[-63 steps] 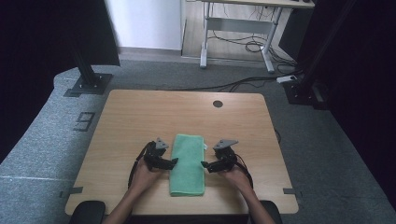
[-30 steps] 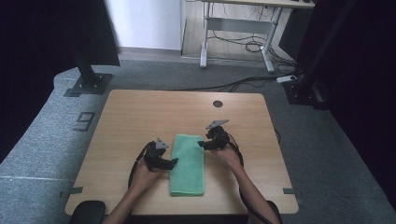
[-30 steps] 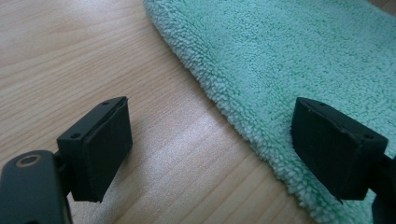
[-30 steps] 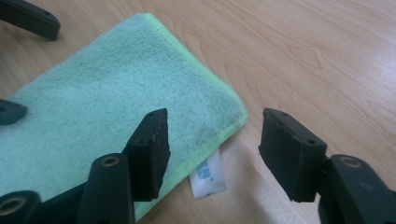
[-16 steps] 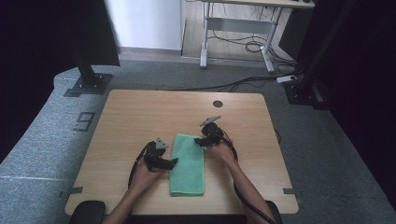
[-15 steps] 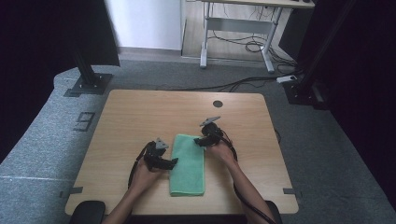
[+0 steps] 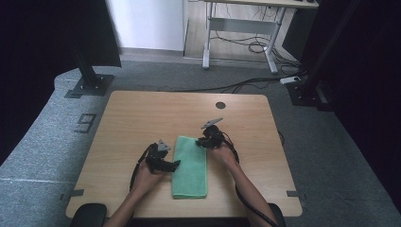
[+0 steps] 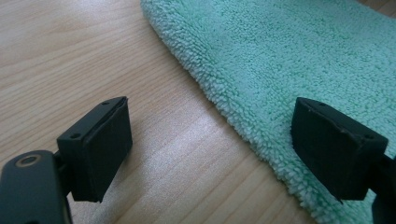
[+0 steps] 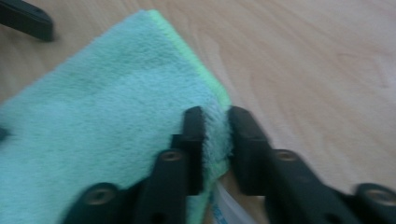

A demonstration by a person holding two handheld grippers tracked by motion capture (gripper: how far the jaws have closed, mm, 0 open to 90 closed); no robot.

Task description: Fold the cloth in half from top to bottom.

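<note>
A folded green towel point(image 7: 190, 170) lies lengthwise on the wooden table point(image 7: 142, 118), near its front edge. My left gripper point(image 7: 175, 164) rests at the towel's left edge and stands open. In the left gripper view point(image 8: 217, 135) one jaw is over bare wood and the other over the towel's point(image 8: 303, 56) fluffy edge. My right gripper point(image 7: 201, 142) is at the towel's far right corner. In the right gripper view point(image 9: 216, 140) the jaws are shut on the towel's point(image 9: 107, 116) edge, just below that corner.
A round cable hole point(image 7: 220, 105) sits near the table's far edge. Bare wood surrounds the towel on all sides. Beyond the table are a black stand base point(image 7: 90, 82), a desk frame point(image 7: 241, 33) and floor cables point(image 7: 246, 85).
My right gripper has moved from the towel's right side up to its far right corner and shut on the edge there. The left gripper has stayed put.
</note>
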